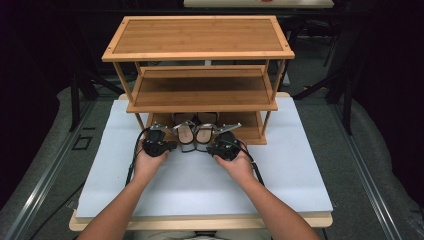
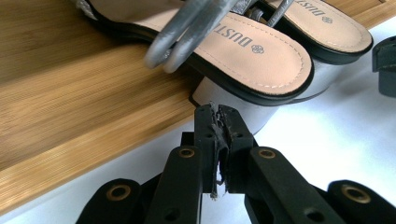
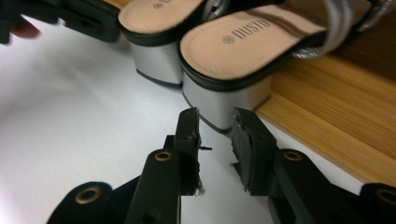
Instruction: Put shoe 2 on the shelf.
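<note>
The sandals sit on the rack's bottom shelf, heels overhanging. Our left tongs are together, right tongs apart (near its heel); we nudge squarely.

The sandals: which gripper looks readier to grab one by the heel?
Probably the right. The right gripper has its jaws open, just short of a sandal heel. The left gripper also sits by the other sandal heel, but its jaws are shut, so it must open first.
</note>
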